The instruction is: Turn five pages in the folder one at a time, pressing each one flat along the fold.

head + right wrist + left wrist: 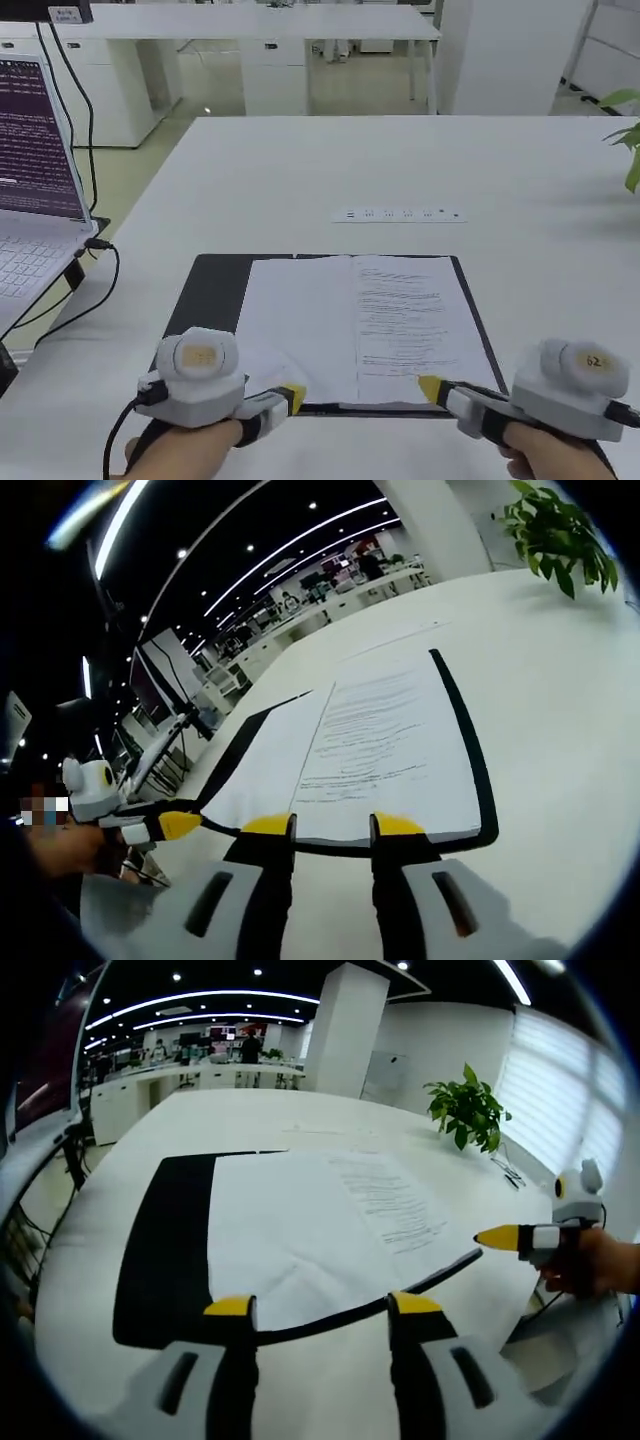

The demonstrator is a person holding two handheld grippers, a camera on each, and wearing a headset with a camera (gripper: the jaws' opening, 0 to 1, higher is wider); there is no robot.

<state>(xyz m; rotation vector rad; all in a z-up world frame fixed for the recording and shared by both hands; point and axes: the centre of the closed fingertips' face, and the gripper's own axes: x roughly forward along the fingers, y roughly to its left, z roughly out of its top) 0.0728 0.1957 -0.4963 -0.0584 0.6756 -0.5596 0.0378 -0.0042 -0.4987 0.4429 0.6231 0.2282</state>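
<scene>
Both spread: left gripper (pixel 292 398), right gripper (pixel 432 388) | folder (pixel 215 290) open on white table (pixel 300 170) | laptop (pixel 30 170) left | open-plan office

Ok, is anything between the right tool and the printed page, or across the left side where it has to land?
Nothing visible. The right tool is open at the near edge of the printed page. The left side holds a blank page, with the left tool at its near edge.
</scene>
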